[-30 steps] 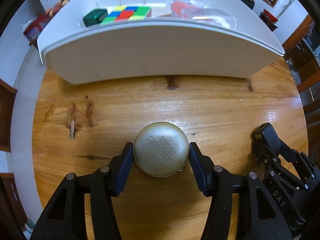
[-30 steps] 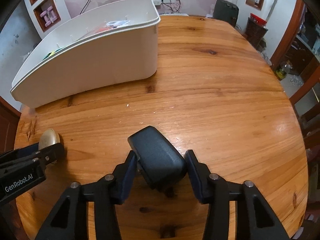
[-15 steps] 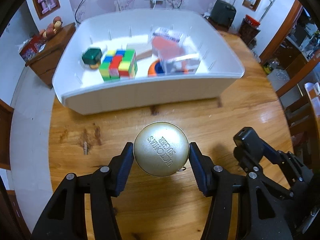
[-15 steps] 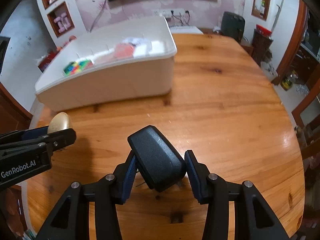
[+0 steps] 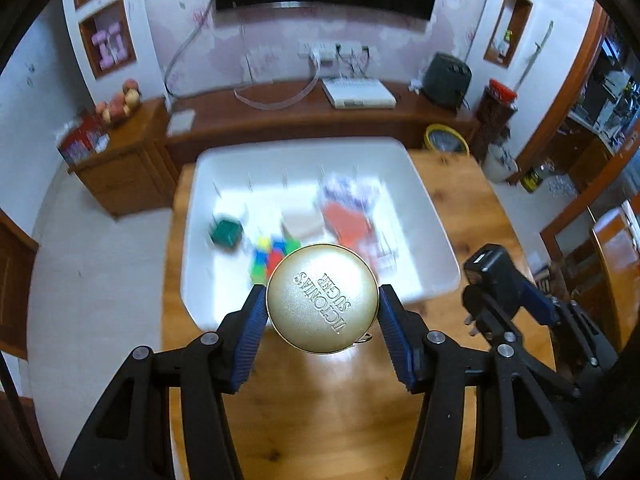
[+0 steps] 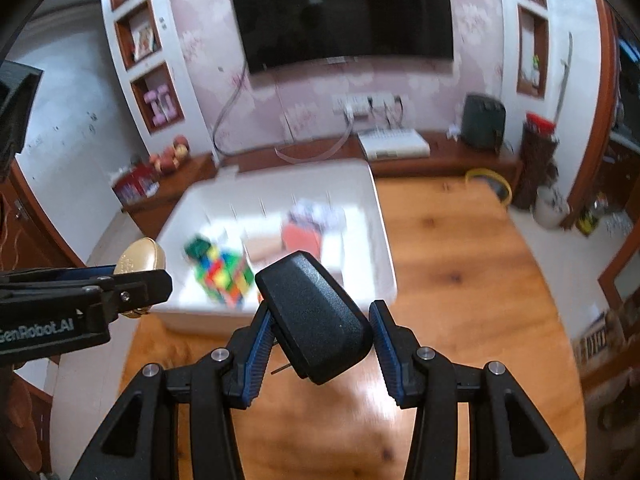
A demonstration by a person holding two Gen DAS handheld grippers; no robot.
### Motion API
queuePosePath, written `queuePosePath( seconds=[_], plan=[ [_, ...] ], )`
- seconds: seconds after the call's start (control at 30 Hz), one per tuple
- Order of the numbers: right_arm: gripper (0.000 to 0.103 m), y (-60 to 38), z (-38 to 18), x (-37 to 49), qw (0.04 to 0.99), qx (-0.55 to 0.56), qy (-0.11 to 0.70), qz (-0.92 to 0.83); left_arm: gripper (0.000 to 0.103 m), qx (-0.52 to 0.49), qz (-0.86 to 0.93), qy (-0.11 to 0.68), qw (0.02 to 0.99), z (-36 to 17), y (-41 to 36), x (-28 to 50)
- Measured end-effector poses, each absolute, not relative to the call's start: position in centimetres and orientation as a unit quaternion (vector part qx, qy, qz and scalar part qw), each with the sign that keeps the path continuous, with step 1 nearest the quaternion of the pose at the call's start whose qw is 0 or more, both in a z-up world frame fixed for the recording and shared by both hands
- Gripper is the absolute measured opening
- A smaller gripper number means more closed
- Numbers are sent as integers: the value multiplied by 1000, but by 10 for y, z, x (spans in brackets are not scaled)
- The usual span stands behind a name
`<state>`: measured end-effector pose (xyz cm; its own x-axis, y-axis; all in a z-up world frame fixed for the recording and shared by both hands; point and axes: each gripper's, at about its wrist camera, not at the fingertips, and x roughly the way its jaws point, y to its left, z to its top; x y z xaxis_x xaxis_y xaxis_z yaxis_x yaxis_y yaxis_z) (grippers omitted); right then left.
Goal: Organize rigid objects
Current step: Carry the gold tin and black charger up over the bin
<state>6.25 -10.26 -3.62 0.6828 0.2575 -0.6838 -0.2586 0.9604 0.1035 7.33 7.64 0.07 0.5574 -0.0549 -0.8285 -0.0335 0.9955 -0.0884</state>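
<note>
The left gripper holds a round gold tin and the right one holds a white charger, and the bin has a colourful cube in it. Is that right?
Nearly. The charger is black, not white, as the right wrist view shows. The tin and cube are as you say.

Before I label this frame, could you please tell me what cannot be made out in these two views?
- Left wrist view: the gold tin in the left gripper hides part of the colour cube.
- Both views: motion blur smears the white bin contents; the orange item is unidentifiable.
- Right wrist view: the black adapter in the right gripper hides its own underside; only one prong shows.
</note>
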Motion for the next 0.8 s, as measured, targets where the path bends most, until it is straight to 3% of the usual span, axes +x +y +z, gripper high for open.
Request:
queuePosePath(
  seconds=[0.2, 0.37, 0.8],
  plan=[
    [48, -80, 6, 94, 933, 0, 324, 153, 59, -38, 15, 443, 896, 21, 95, 112],
    [48, -54, 12, 128, 933, -14, 326, 154, 59, -48, 30, 472, 880, -2, 110, 151],
    [48, -11, -74, 194, 888, -67, 441, 113, 59, -27, 56, 548, 834, -97, 130, 207]
  ],
)
